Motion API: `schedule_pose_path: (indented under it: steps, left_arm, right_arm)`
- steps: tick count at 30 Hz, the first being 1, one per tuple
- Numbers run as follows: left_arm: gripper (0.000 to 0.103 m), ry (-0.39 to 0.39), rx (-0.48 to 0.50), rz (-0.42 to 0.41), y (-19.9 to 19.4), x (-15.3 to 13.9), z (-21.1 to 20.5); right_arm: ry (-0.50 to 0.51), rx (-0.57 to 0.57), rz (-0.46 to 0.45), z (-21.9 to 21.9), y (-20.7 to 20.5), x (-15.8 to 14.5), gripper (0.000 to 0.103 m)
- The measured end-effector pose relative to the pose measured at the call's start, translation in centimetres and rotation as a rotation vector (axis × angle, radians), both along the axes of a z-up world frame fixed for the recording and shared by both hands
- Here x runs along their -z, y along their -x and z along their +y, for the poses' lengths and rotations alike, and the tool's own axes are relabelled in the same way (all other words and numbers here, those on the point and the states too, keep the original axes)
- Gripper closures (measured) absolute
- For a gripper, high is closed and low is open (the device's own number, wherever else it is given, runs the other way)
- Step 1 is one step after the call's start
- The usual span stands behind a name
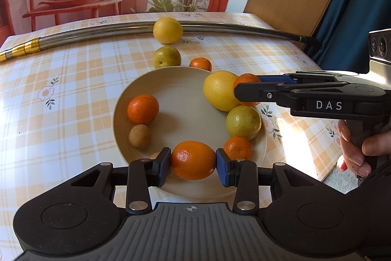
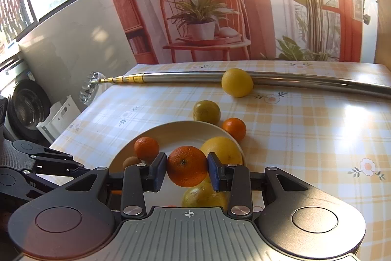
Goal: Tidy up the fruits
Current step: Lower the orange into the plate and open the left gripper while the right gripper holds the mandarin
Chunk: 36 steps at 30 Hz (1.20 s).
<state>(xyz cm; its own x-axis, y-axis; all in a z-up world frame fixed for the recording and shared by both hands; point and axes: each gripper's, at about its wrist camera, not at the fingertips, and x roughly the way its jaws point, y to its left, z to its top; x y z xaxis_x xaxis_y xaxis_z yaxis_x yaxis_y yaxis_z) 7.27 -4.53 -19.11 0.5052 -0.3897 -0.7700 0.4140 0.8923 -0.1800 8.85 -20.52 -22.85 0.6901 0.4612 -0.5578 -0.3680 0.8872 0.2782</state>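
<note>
Fruits sit partly in the cream plate (image 1: 127, 99) and partly loose on the bench (image 1: 73, 94), which wears a yellow checked cloth with little flowers. Both tongs are over the plate, each clamped on a piece. The left tongs (image 1: 193, 163) grip a big orange (image 1: 193, 160) between their blue pads at the plate's near rim. The right tongs (image 2: 187, 170) pinch a smaller tangerine (image 2: 187, 165) above the plate's right side, just beside a large yellow citrus (image 1: 218, 91) that rests at the rim. A person's hand (image 1: 354, 151) curls round the right tool's handle.

Lying in the plate I can see a tangerine on the left (image 1: 143, 109), a small brown round fruit (image 1: 139, 136) touching it, a greenish yellow fruit (image 1: 243, 122) on the right and another small tangerine (image 1: 237, 148) just below that one.

Beyond the plate, on the cloth, lie a green-yellow fruit (image 1: 167, 57), a small tangerine (image 1: 200, 64) near the far rim, and further back a yellow lemon-like fruit (image 1: 168, 30) resting against a long metal pole (image 1: 97, 32) with gold bands at one end
</note>
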Motion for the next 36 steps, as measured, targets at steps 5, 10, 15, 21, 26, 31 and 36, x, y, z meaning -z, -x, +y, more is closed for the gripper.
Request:
schedule_pose_path:
  steps: [5, 10, 15, 21, 26, 31, 36]
  left_arm:
    - [0.061, -0.023, 0.019, 0.028, 0.0, 0.6, -0.5]
    - [0.061, -0.046, 0.020, 0.050, -0.3, 1.3, -0.5]
    - [0.061, -0.085, 0.031, 0.059, -0.5, 1.9, -0.9]
    - [0.061, -0.086, 0.025, 0.054, -0.5, 1.9, -0.9]
    - [0.061, -0.082, 0.013, 0.041, -0.4, 1.6, -0.8]
    - [0.060, -0.046, -0.015, 0.011, -0.2, 0.7, 0.1]
    - [0.060, -0.010, -0.086, -0.039, -0.2, -0.8, 1.6]
  right_arm:
    - [0.001, -0.006, 0.002, 0.1, 0.1, 0.1, 0.070]
    - [0.001, -0.006, 0.006, 0.1, 0.0, 0.3, 0.070]
    - [0.003, -0.007, 0.013, 0.2, -0.1, 0.4, 0.070]
    - [0.004, -0.007, 0.015, 0.2, -0.2, 0.5, 0.070]
    - [0.004, -0.008, 0.015, 0.3, -0.2, 0.5, 0.070]
    - [0.006, -0.017, 0.016, 0.4, -0.2, 0.5, 0.070]
    - [0.034, -0.063, 0.022, 1.2, -0.2, 0.4, 0.070]
